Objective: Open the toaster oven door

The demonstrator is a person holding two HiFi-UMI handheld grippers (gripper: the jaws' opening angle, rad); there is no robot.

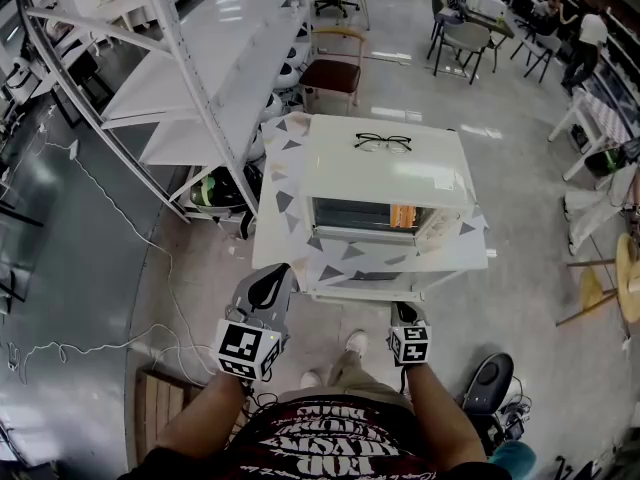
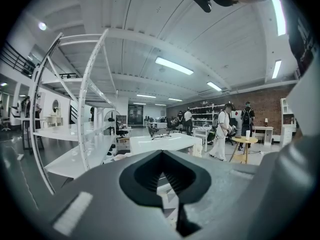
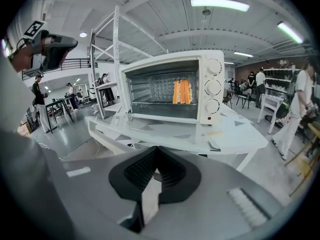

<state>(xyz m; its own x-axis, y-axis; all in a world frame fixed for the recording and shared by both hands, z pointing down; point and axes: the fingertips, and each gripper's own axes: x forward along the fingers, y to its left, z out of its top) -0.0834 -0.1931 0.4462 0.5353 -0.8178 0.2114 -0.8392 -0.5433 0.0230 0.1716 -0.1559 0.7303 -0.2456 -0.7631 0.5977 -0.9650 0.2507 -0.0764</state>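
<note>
Toaster oven (image 1: 385, 173) sits in the middle of the white bench (image 1: 272, 230), right in front of you. It is a white box. Three round knobs (image 3: 213, 86) run down the right side of its front. Through the front you can see something orange inside. A pair of glasses (image 1: 383, 143) lies on its top.

Your left hand-held gripper (image 1: 271, 271) and right hand-held gripper (image 1: 404, 310) are both pressed together with nothing in them. They are by the bench's near edge, apart from the oven. A strip of bench with grey triangles lies before the oven. A tall shelf rack (image 1: 200, 68) stands close on the left. Wide floor (image 1: 520, 198) lies on the right.
</note>
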